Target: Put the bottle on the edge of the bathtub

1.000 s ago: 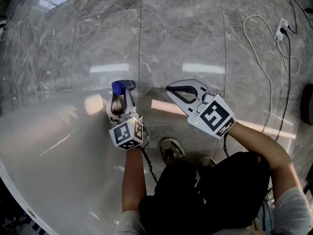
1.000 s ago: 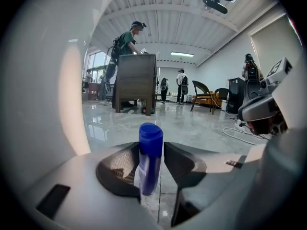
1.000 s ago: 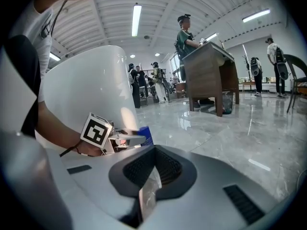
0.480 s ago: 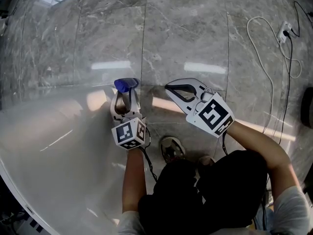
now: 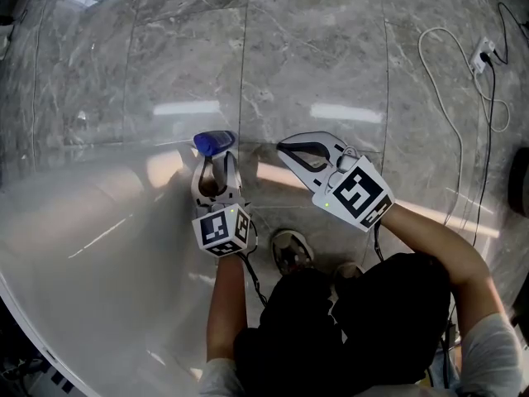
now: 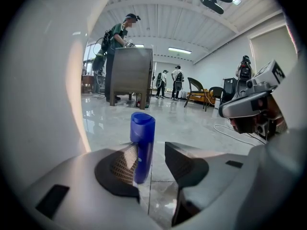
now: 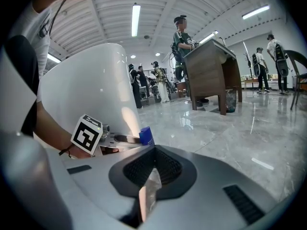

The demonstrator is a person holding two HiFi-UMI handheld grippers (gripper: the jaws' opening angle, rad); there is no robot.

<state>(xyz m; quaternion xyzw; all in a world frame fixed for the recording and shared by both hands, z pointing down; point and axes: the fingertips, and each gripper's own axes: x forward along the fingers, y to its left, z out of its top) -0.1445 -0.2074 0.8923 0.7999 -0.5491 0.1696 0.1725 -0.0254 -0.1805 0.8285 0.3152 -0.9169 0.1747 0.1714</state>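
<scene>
A blue bottle (image 5: 213, 143) stands upright on the rim of the white bathtub (image 5: 91, 222), at the tips of my left gripper (image 5: 215, 164). In the left gripper view the bottle (image 6: 142, 145) sits between the jaws, close to the left pad, with a clear gap to the right pad. My left gripper (image 6: 151, 159) has just been opening and stands open around the bottle. My right gripper (image 5: 285, 149) hovers to the right over the floor, its pads (image 7: 144, 166) pressed together with nothing in them. From there the bottle (image 7: 146, 136) shows beside the tub wall (image 7: 86, 95).
Grey marble floor tiles lie beyond the tub. A white cable (image 5: 438, 98) runs to a socket (image 5: 478, 50) at the far right. The person's shoe (image 5: 289, 253) is below the grippers. A metal cabinet (image 6: 132, 75) and several people stand far off.
The left gripper's jaws have spread wider around the bottle and the gripper has eased back slightly toward the person. The bottle stays upright in place. The right gripper has not moved.
</scene>
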